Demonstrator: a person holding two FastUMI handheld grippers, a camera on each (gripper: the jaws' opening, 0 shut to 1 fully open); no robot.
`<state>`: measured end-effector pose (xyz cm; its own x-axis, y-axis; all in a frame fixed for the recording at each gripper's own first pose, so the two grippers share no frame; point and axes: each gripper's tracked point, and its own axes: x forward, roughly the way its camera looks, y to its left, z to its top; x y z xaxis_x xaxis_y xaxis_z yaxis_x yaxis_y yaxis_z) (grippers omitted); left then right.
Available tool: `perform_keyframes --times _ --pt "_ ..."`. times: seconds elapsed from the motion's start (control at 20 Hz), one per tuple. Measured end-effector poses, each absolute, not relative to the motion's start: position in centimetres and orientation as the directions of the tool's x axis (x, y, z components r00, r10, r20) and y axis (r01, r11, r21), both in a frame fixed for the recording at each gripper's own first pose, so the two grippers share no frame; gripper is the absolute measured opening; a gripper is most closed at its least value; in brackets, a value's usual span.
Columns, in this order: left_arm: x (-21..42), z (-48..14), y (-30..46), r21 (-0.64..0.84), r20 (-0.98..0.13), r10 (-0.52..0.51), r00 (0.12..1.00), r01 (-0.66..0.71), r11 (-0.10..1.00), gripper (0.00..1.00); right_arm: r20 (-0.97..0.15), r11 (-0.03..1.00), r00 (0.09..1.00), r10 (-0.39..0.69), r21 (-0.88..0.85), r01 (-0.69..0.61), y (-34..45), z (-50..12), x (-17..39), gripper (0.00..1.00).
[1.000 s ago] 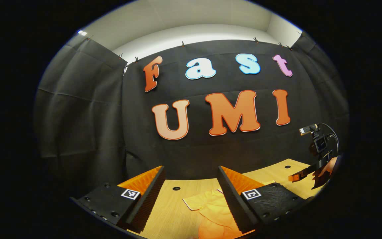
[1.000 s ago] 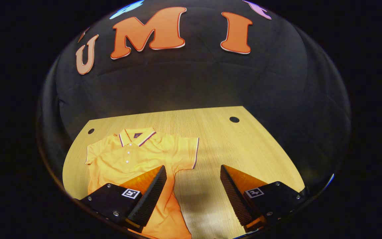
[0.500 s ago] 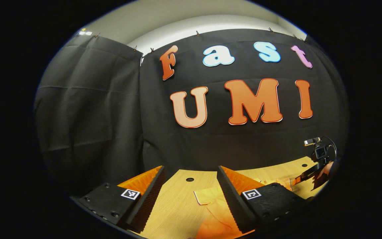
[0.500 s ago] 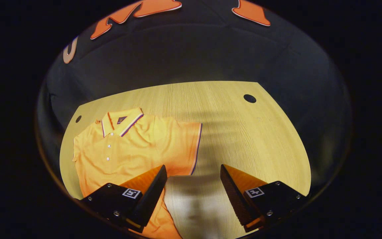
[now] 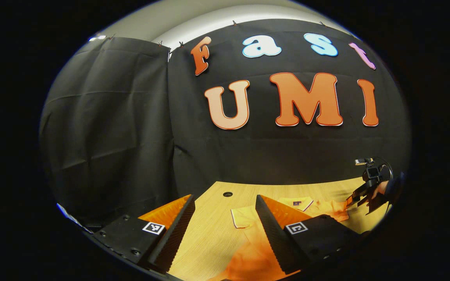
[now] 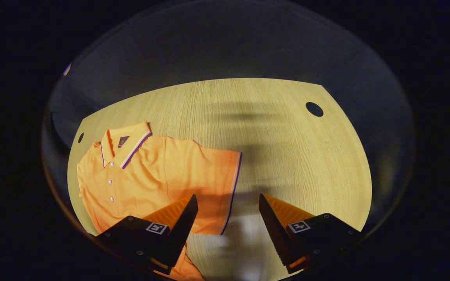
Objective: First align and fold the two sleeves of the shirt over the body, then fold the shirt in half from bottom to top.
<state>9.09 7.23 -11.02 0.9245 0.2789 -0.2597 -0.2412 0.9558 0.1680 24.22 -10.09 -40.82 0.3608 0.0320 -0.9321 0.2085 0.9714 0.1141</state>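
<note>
I hold a two-finger gripper in each hand above a pale wooden table (image 6: 287, 156) where a bright orange short-sleeved polo shirt (image 6: 158, 175) with striped trim lies flat, face up, collar toward the far edge, in the table's left half as the right gripper view shows it. My right gripper (image 6: 228, 218) hangs spread wide and holds nothing; its left finger sits above the shirt body, its right finger above bare wood, and the striped hem of the near sleeve (image 6: 231, 191) lies between them, not yet touched. In the left gripper view my left gripper (image 5: 225, 224) is also spread and empty, pointing mostly at the booth's black cloth wall, with the other sleeve (image 5: 242, 216) between and just past its fingers. Farther off at the right edge of that view I see my right gripper (image 5: 356, 197) and the hand holding it, over the shirt's far side. Neither sleeve is folded yet, so I judge the task to be at its start. The risks: closing on both fabric layers, or on the body instead of the sleeve hem, would drag the whole shirt and skew it; a shallow pinch could let the slack knit slip out; uneven lifts would leave the sleeves misaligned.
</note>
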Motion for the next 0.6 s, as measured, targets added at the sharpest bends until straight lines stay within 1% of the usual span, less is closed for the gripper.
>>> perform_keyframes --times 0.1,0.15,0.25,0.3,0.35,0.4,0.5,0.55,0.6 --pt "9.0 -10.8 7.2 0.184 -0.261 0.294 0.919 -0.251 0.950 0.96 -0.949 0.970 0.312 0.056 0.126 0.208 -10.0 -42.0 24.6 0.92" --pt "8.9 -10.7 7.2 0.177 -0.267 0.297 0.917 -0.256 0.950 0.96 -0.960 0.969 0.272 0.063 0.125 0.215 -10.1 -42.5 24.3 0.89" --pt "9.0 -11.3 7.0 0.172 -0.286 0.303 0.909 -0.262 0.950 0.96 -0.964 0.963 0.258 0.069 0.131 0.234 -10.0 -43.2 24.8 0.86" --pt "8.9 -11.3 7.0 0.181 -0.287 0.309 0.907 -0.266 0.947 0.96 -0.965 0.964 0.251 0.074 0.134 0.229 -9.8 -43.5 24.8 0.74" --pt "8.9 -11.3 6.9 0.186 -0.286 0.313 0.906 -0.268 0.945 0.96 -0.970 0.969 0.234 0.065 0.117 0.216 -9.9 -43.9 24.6 0.78" --pt "8.8 -11.2 6.8 0.190 -0.286 0.316 0.905 -0.269 0.944 0.96 -0.968 0.973 0.247 0.051 0.104 0.208 -10.0 -43.8 25.1 0.78" --pt "8.8 -11.3 6.6 0.192 -0.288 0.318 0.903 -0.271 0.943 0.96 -0.971 0.972 0.237 0.041 0.093 0.214 -9.5 -43.9 25.1 0.73" --pt "8.9 -11.6 6.3 0.185 -0.297 0.316 0.901 -0.271 0.945 0.96 -0.973 0.971 0.227 0.038 0.089 0.222 -9.4 -43.7 25.1 0.72" --pt "8.8 -11.9 6.3 0.186 -0.309 0.319 0.896 -0.272 0.944 0.96 -0.975 0.965 0.221 0.038 0.093 0.247 -9.4 -43.7 25.2 0.70"
